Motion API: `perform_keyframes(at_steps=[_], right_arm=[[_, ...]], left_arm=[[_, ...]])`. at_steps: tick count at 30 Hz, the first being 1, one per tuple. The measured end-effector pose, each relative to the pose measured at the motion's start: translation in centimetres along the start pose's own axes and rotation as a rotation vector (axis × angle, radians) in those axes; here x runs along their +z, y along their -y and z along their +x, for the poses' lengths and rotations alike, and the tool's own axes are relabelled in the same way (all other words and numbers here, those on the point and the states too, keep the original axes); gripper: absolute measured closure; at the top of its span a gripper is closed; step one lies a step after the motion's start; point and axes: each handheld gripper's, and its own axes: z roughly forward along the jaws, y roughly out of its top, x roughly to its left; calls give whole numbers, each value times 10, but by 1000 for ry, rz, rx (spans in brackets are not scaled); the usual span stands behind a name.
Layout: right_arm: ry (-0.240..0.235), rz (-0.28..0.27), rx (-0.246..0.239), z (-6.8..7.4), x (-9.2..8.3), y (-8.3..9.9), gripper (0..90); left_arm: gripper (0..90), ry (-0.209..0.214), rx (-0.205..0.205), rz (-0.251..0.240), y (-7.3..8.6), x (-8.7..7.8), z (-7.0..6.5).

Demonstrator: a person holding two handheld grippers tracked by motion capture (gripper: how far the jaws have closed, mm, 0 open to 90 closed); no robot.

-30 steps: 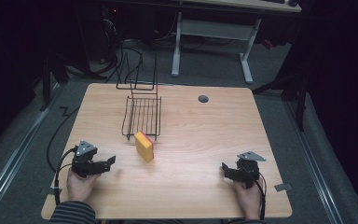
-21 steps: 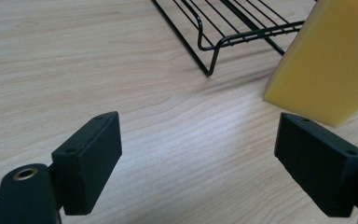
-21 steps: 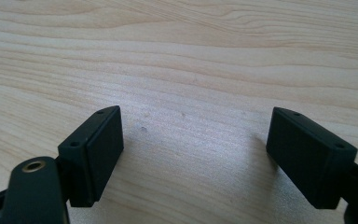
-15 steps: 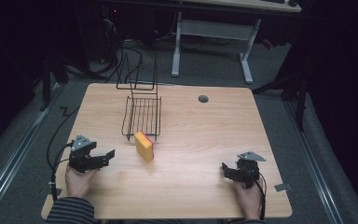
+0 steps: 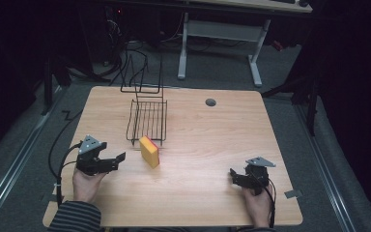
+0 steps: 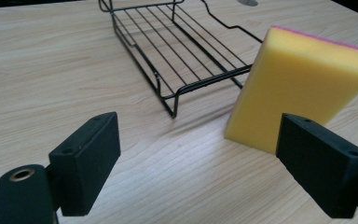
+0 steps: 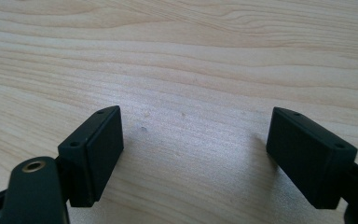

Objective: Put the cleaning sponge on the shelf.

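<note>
Fingers (image 6: 91,163) of the left gripper (image 5: 117,160) have just been opening, empty, near the yellow sponge (image 5: 149,152); right gripper (image 5: 234,176) fingers gape over bare counter (image 5: 212,145).

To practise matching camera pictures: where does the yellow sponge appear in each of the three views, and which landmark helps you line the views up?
High view: the yellow sponge stands left of centre on the table, at the wire rack's near end.
Left gripper view: upper right, beyond the right-hand jaw, beside the rack's corner.
Right gripper view: not in it; bare tabletop between open jaws.
Shared landmark: the wire rack, in the high and left gripper views.
</note>
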Motion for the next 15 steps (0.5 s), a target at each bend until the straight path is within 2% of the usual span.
perform_keyframes(at_steps=[8,9,15], right_arm=[[0,0,0,0,0,0,188],[0,0,0,0,0,0,188],[0,0,0,0,0,0,188]], left_arm=[[107,49,26,-1,-3,3,-11],[96,69,36,10,-5,4,-14],[66,99,55,24,-8,9,-22]])
